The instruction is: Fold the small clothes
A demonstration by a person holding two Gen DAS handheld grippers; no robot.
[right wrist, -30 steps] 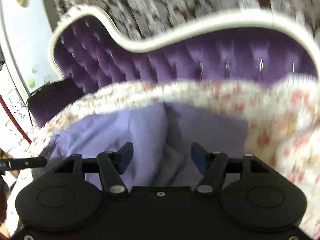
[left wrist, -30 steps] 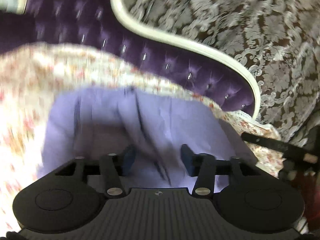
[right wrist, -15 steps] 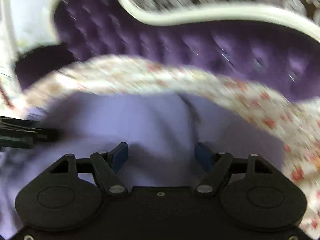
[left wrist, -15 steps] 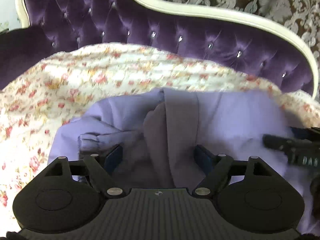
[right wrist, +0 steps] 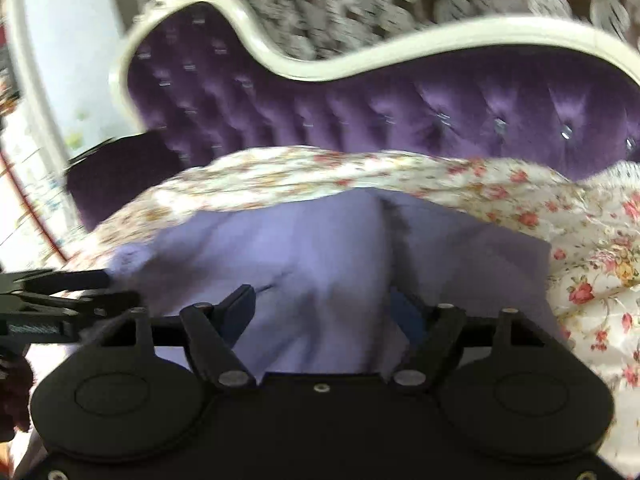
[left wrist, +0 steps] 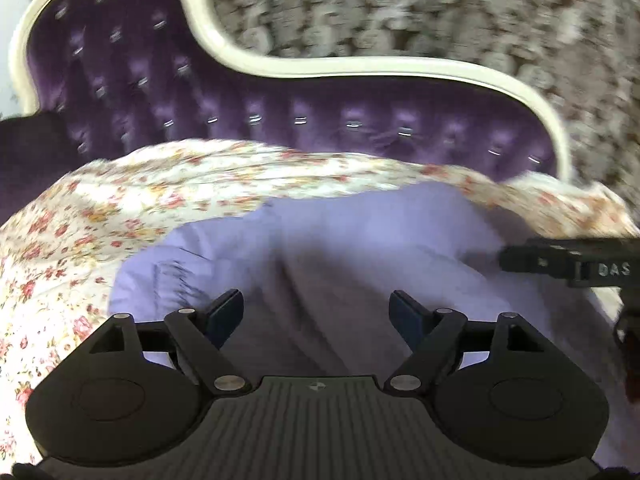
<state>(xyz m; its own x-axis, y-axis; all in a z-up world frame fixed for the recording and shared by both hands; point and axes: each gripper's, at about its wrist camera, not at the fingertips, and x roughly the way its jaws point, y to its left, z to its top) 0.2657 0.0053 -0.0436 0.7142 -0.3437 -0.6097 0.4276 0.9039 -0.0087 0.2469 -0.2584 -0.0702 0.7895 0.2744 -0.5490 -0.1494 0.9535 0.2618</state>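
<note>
Lilac garment (left wrist: 360,264) lies rumpled mid-frame on the floral bedspread (left wrist: 120,208); with both grippers' fingers (left wrist: 224,312) (right wrist: 236,312) spread, a careless pinch could bunch several layers.

in front of you lies a floral bedsheet (left wrist: 168,192) with small red and yellow roses on white. behind it you see a purple tufted headboard (left wrist: 280,104) with a curved cream frame (left wrist: 360,68). behind that is a brown and grey damask wall (left wrist: 440,8), blurred.
</note>
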